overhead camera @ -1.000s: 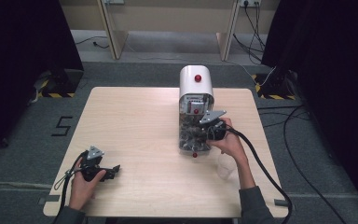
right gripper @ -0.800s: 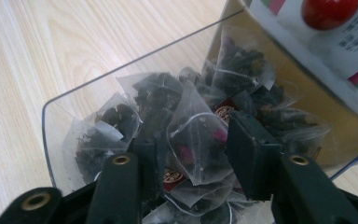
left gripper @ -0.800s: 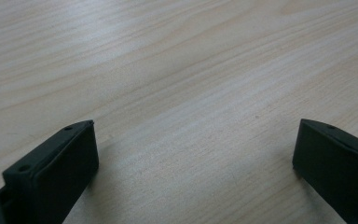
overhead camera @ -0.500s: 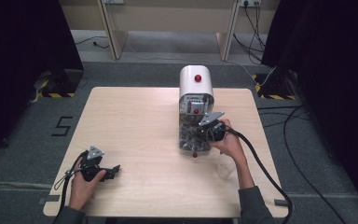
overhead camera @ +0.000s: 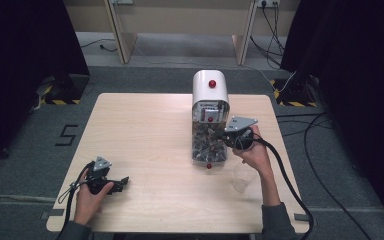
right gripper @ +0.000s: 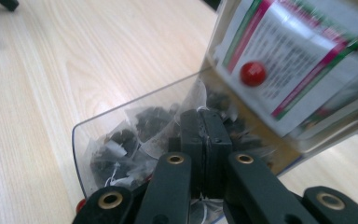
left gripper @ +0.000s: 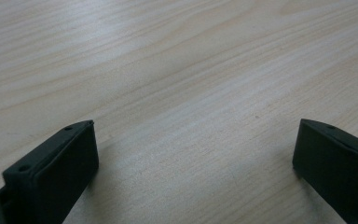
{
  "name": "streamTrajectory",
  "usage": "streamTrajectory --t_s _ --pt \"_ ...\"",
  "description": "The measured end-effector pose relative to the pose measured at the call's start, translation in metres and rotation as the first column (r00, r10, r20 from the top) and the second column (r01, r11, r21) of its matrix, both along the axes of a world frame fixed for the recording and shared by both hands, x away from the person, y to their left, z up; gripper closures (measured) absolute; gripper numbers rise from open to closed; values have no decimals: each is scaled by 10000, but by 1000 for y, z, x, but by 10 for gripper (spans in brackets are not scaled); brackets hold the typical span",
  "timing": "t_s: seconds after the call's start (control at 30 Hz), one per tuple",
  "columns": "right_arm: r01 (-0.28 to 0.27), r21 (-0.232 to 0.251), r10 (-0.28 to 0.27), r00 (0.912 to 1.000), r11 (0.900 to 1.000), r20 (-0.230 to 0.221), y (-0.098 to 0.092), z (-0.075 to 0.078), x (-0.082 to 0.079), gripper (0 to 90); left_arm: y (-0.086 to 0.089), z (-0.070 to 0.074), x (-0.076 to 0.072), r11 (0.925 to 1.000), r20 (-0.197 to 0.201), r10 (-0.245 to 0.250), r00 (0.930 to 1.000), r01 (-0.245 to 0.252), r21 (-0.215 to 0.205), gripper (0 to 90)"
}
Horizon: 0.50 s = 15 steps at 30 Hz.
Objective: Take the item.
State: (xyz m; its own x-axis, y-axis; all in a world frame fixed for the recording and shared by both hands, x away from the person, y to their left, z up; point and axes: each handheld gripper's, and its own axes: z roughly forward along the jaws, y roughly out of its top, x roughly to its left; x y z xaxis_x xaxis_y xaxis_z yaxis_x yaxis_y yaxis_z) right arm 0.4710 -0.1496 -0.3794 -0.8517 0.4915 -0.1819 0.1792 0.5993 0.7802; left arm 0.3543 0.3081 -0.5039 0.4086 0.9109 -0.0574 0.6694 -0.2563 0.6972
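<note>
Sitting in the clear front tray (right gripper: pixel 121 135) of the white dispenser (overhead camera: pixel 210 95), the tea bags (right gripper: pixel 121 149) form a loose heap of mesh sachets with dark leaves inside, and the dispenser itself stands toward the far right part of the bench (overhead camera: pixel 145 130). Your right gripper (right gripper: pixel 206 126) reaches into that tray from the right side, its jaws having just been closing and now pressed together; a thin white thread or edge of a sachet shows at the seam between them, but you cannot tell from here whether a whole bag is caught. Above the tray, a labelled panel with a red knob (right gripper: pixel 253 73) faces you, and a second red knob (overhead camera: pixel 212 83) sits on the rounded top. A clear plastic cup (overhead camera: pixel 243 176) stands on the bench just in front of your right hand. Well apart, near the front left corner, your left gripper (overhead camera: pixel 122 182) rests low over bare wood with its jaws wide apart, nothing between them
</note>
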Motion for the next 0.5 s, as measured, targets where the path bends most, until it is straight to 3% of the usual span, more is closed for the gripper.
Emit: streamTrajectory --t_s 0.5 --pt "250 582 -291 9971 9980 698 -10 18 -11 900 0 0 0 10000 -5 -6 10000 6 3 0"
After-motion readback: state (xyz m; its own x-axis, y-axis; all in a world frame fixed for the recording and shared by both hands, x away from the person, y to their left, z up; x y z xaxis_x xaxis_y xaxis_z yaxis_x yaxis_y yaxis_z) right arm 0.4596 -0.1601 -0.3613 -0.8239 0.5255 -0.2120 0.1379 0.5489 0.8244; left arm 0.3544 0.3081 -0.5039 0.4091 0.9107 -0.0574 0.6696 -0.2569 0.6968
